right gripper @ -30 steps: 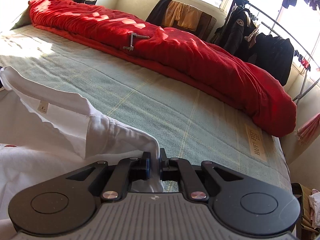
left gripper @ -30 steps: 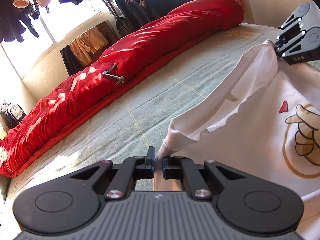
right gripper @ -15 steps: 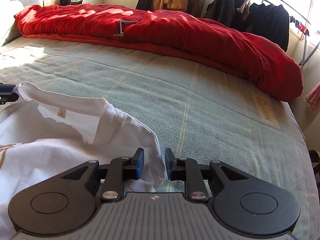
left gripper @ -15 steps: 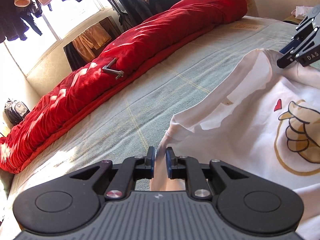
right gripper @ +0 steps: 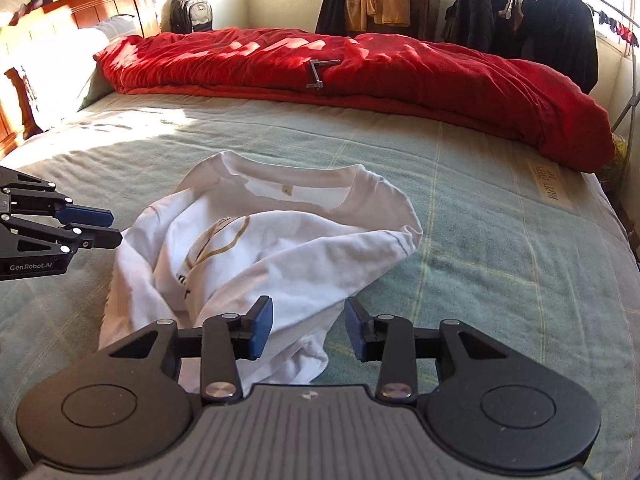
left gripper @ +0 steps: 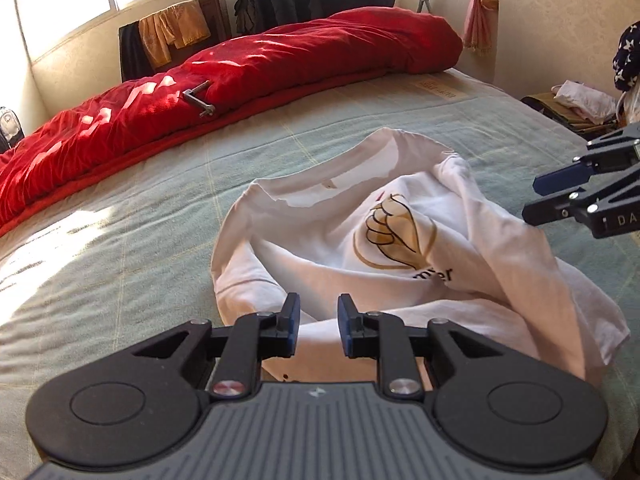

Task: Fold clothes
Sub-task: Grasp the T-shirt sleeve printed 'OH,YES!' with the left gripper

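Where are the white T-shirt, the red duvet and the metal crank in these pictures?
white T-shirt [left gripper: 320, 276]: left wrist view, on the front panel below the gold print.
red duvet [right gripper: 440, 76]: right wrist view, on its sunlit top.
metal crank [right gripper: 320, 70]: right wrist view, on its bent handle.

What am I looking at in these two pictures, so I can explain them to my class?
A person holds a pair of hand tongs in each hand, each with a camera looking along its two fingers. One picture is from the left tongs, the other from the right tongs; each also shows the other pair at its edge. A rumpled white T-shirt lies on the green bedcover, with a red duvet behind. Both tongs are opening and grip nothing.
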A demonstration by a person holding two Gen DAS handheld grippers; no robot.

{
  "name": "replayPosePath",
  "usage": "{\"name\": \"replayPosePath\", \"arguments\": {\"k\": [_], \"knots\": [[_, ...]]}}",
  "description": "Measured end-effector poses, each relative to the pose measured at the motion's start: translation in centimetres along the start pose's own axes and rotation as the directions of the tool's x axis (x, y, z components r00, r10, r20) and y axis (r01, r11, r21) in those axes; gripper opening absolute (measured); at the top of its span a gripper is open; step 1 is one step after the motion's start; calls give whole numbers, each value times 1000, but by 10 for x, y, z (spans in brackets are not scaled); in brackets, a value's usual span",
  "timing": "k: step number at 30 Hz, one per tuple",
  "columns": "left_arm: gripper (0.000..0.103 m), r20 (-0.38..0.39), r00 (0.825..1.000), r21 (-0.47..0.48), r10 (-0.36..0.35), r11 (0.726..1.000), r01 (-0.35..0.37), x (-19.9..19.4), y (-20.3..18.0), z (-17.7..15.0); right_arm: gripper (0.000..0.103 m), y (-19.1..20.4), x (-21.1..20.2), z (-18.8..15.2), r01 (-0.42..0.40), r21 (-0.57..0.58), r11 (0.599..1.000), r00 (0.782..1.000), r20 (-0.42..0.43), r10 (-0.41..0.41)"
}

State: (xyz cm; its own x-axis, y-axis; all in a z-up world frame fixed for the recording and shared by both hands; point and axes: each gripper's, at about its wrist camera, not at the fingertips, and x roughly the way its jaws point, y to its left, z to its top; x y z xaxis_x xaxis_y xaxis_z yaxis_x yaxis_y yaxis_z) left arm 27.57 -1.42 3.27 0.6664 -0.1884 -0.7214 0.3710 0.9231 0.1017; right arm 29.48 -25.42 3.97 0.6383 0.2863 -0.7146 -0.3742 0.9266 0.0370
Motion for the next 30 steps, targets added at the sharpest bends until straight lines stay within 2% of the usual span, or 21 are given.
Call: {"name": "replayPosePath", "arguments": {"k": [3,8,12,15,18,23,30], "knots": [[32,13,999,-45,-31,999,31,-22,-5,-21,52,11,-25,-23,-26,15,1000,999,23,25],[34,9,995,-121,-96,988,96,-45,-13,-58,53,16,-54,-65,-48,78,996,998,50,45],[35,10,985,-222,-170,960,167,-50,-18,-85,53,24,-70,-98,-51,117,992,995,94,40],[35,26,969,-346,-245,907,239,-46,-15,-100,56,31,-79,-118,-82,175,981,989,134,59],[34,52,945,-458,-322,833,309,-36,-13,-114,58,36,-85,-138,-130,245,961,982,169,89],[34,92,928,-563,-361,750,347,-20,-8,-125,60,45,-85,-162,-199,327,924,971,191,142],[35,142,905,-666,-402,637,388,9,4,-136,62,41,-80,-172,-209,365,907,972,176,154]]}}
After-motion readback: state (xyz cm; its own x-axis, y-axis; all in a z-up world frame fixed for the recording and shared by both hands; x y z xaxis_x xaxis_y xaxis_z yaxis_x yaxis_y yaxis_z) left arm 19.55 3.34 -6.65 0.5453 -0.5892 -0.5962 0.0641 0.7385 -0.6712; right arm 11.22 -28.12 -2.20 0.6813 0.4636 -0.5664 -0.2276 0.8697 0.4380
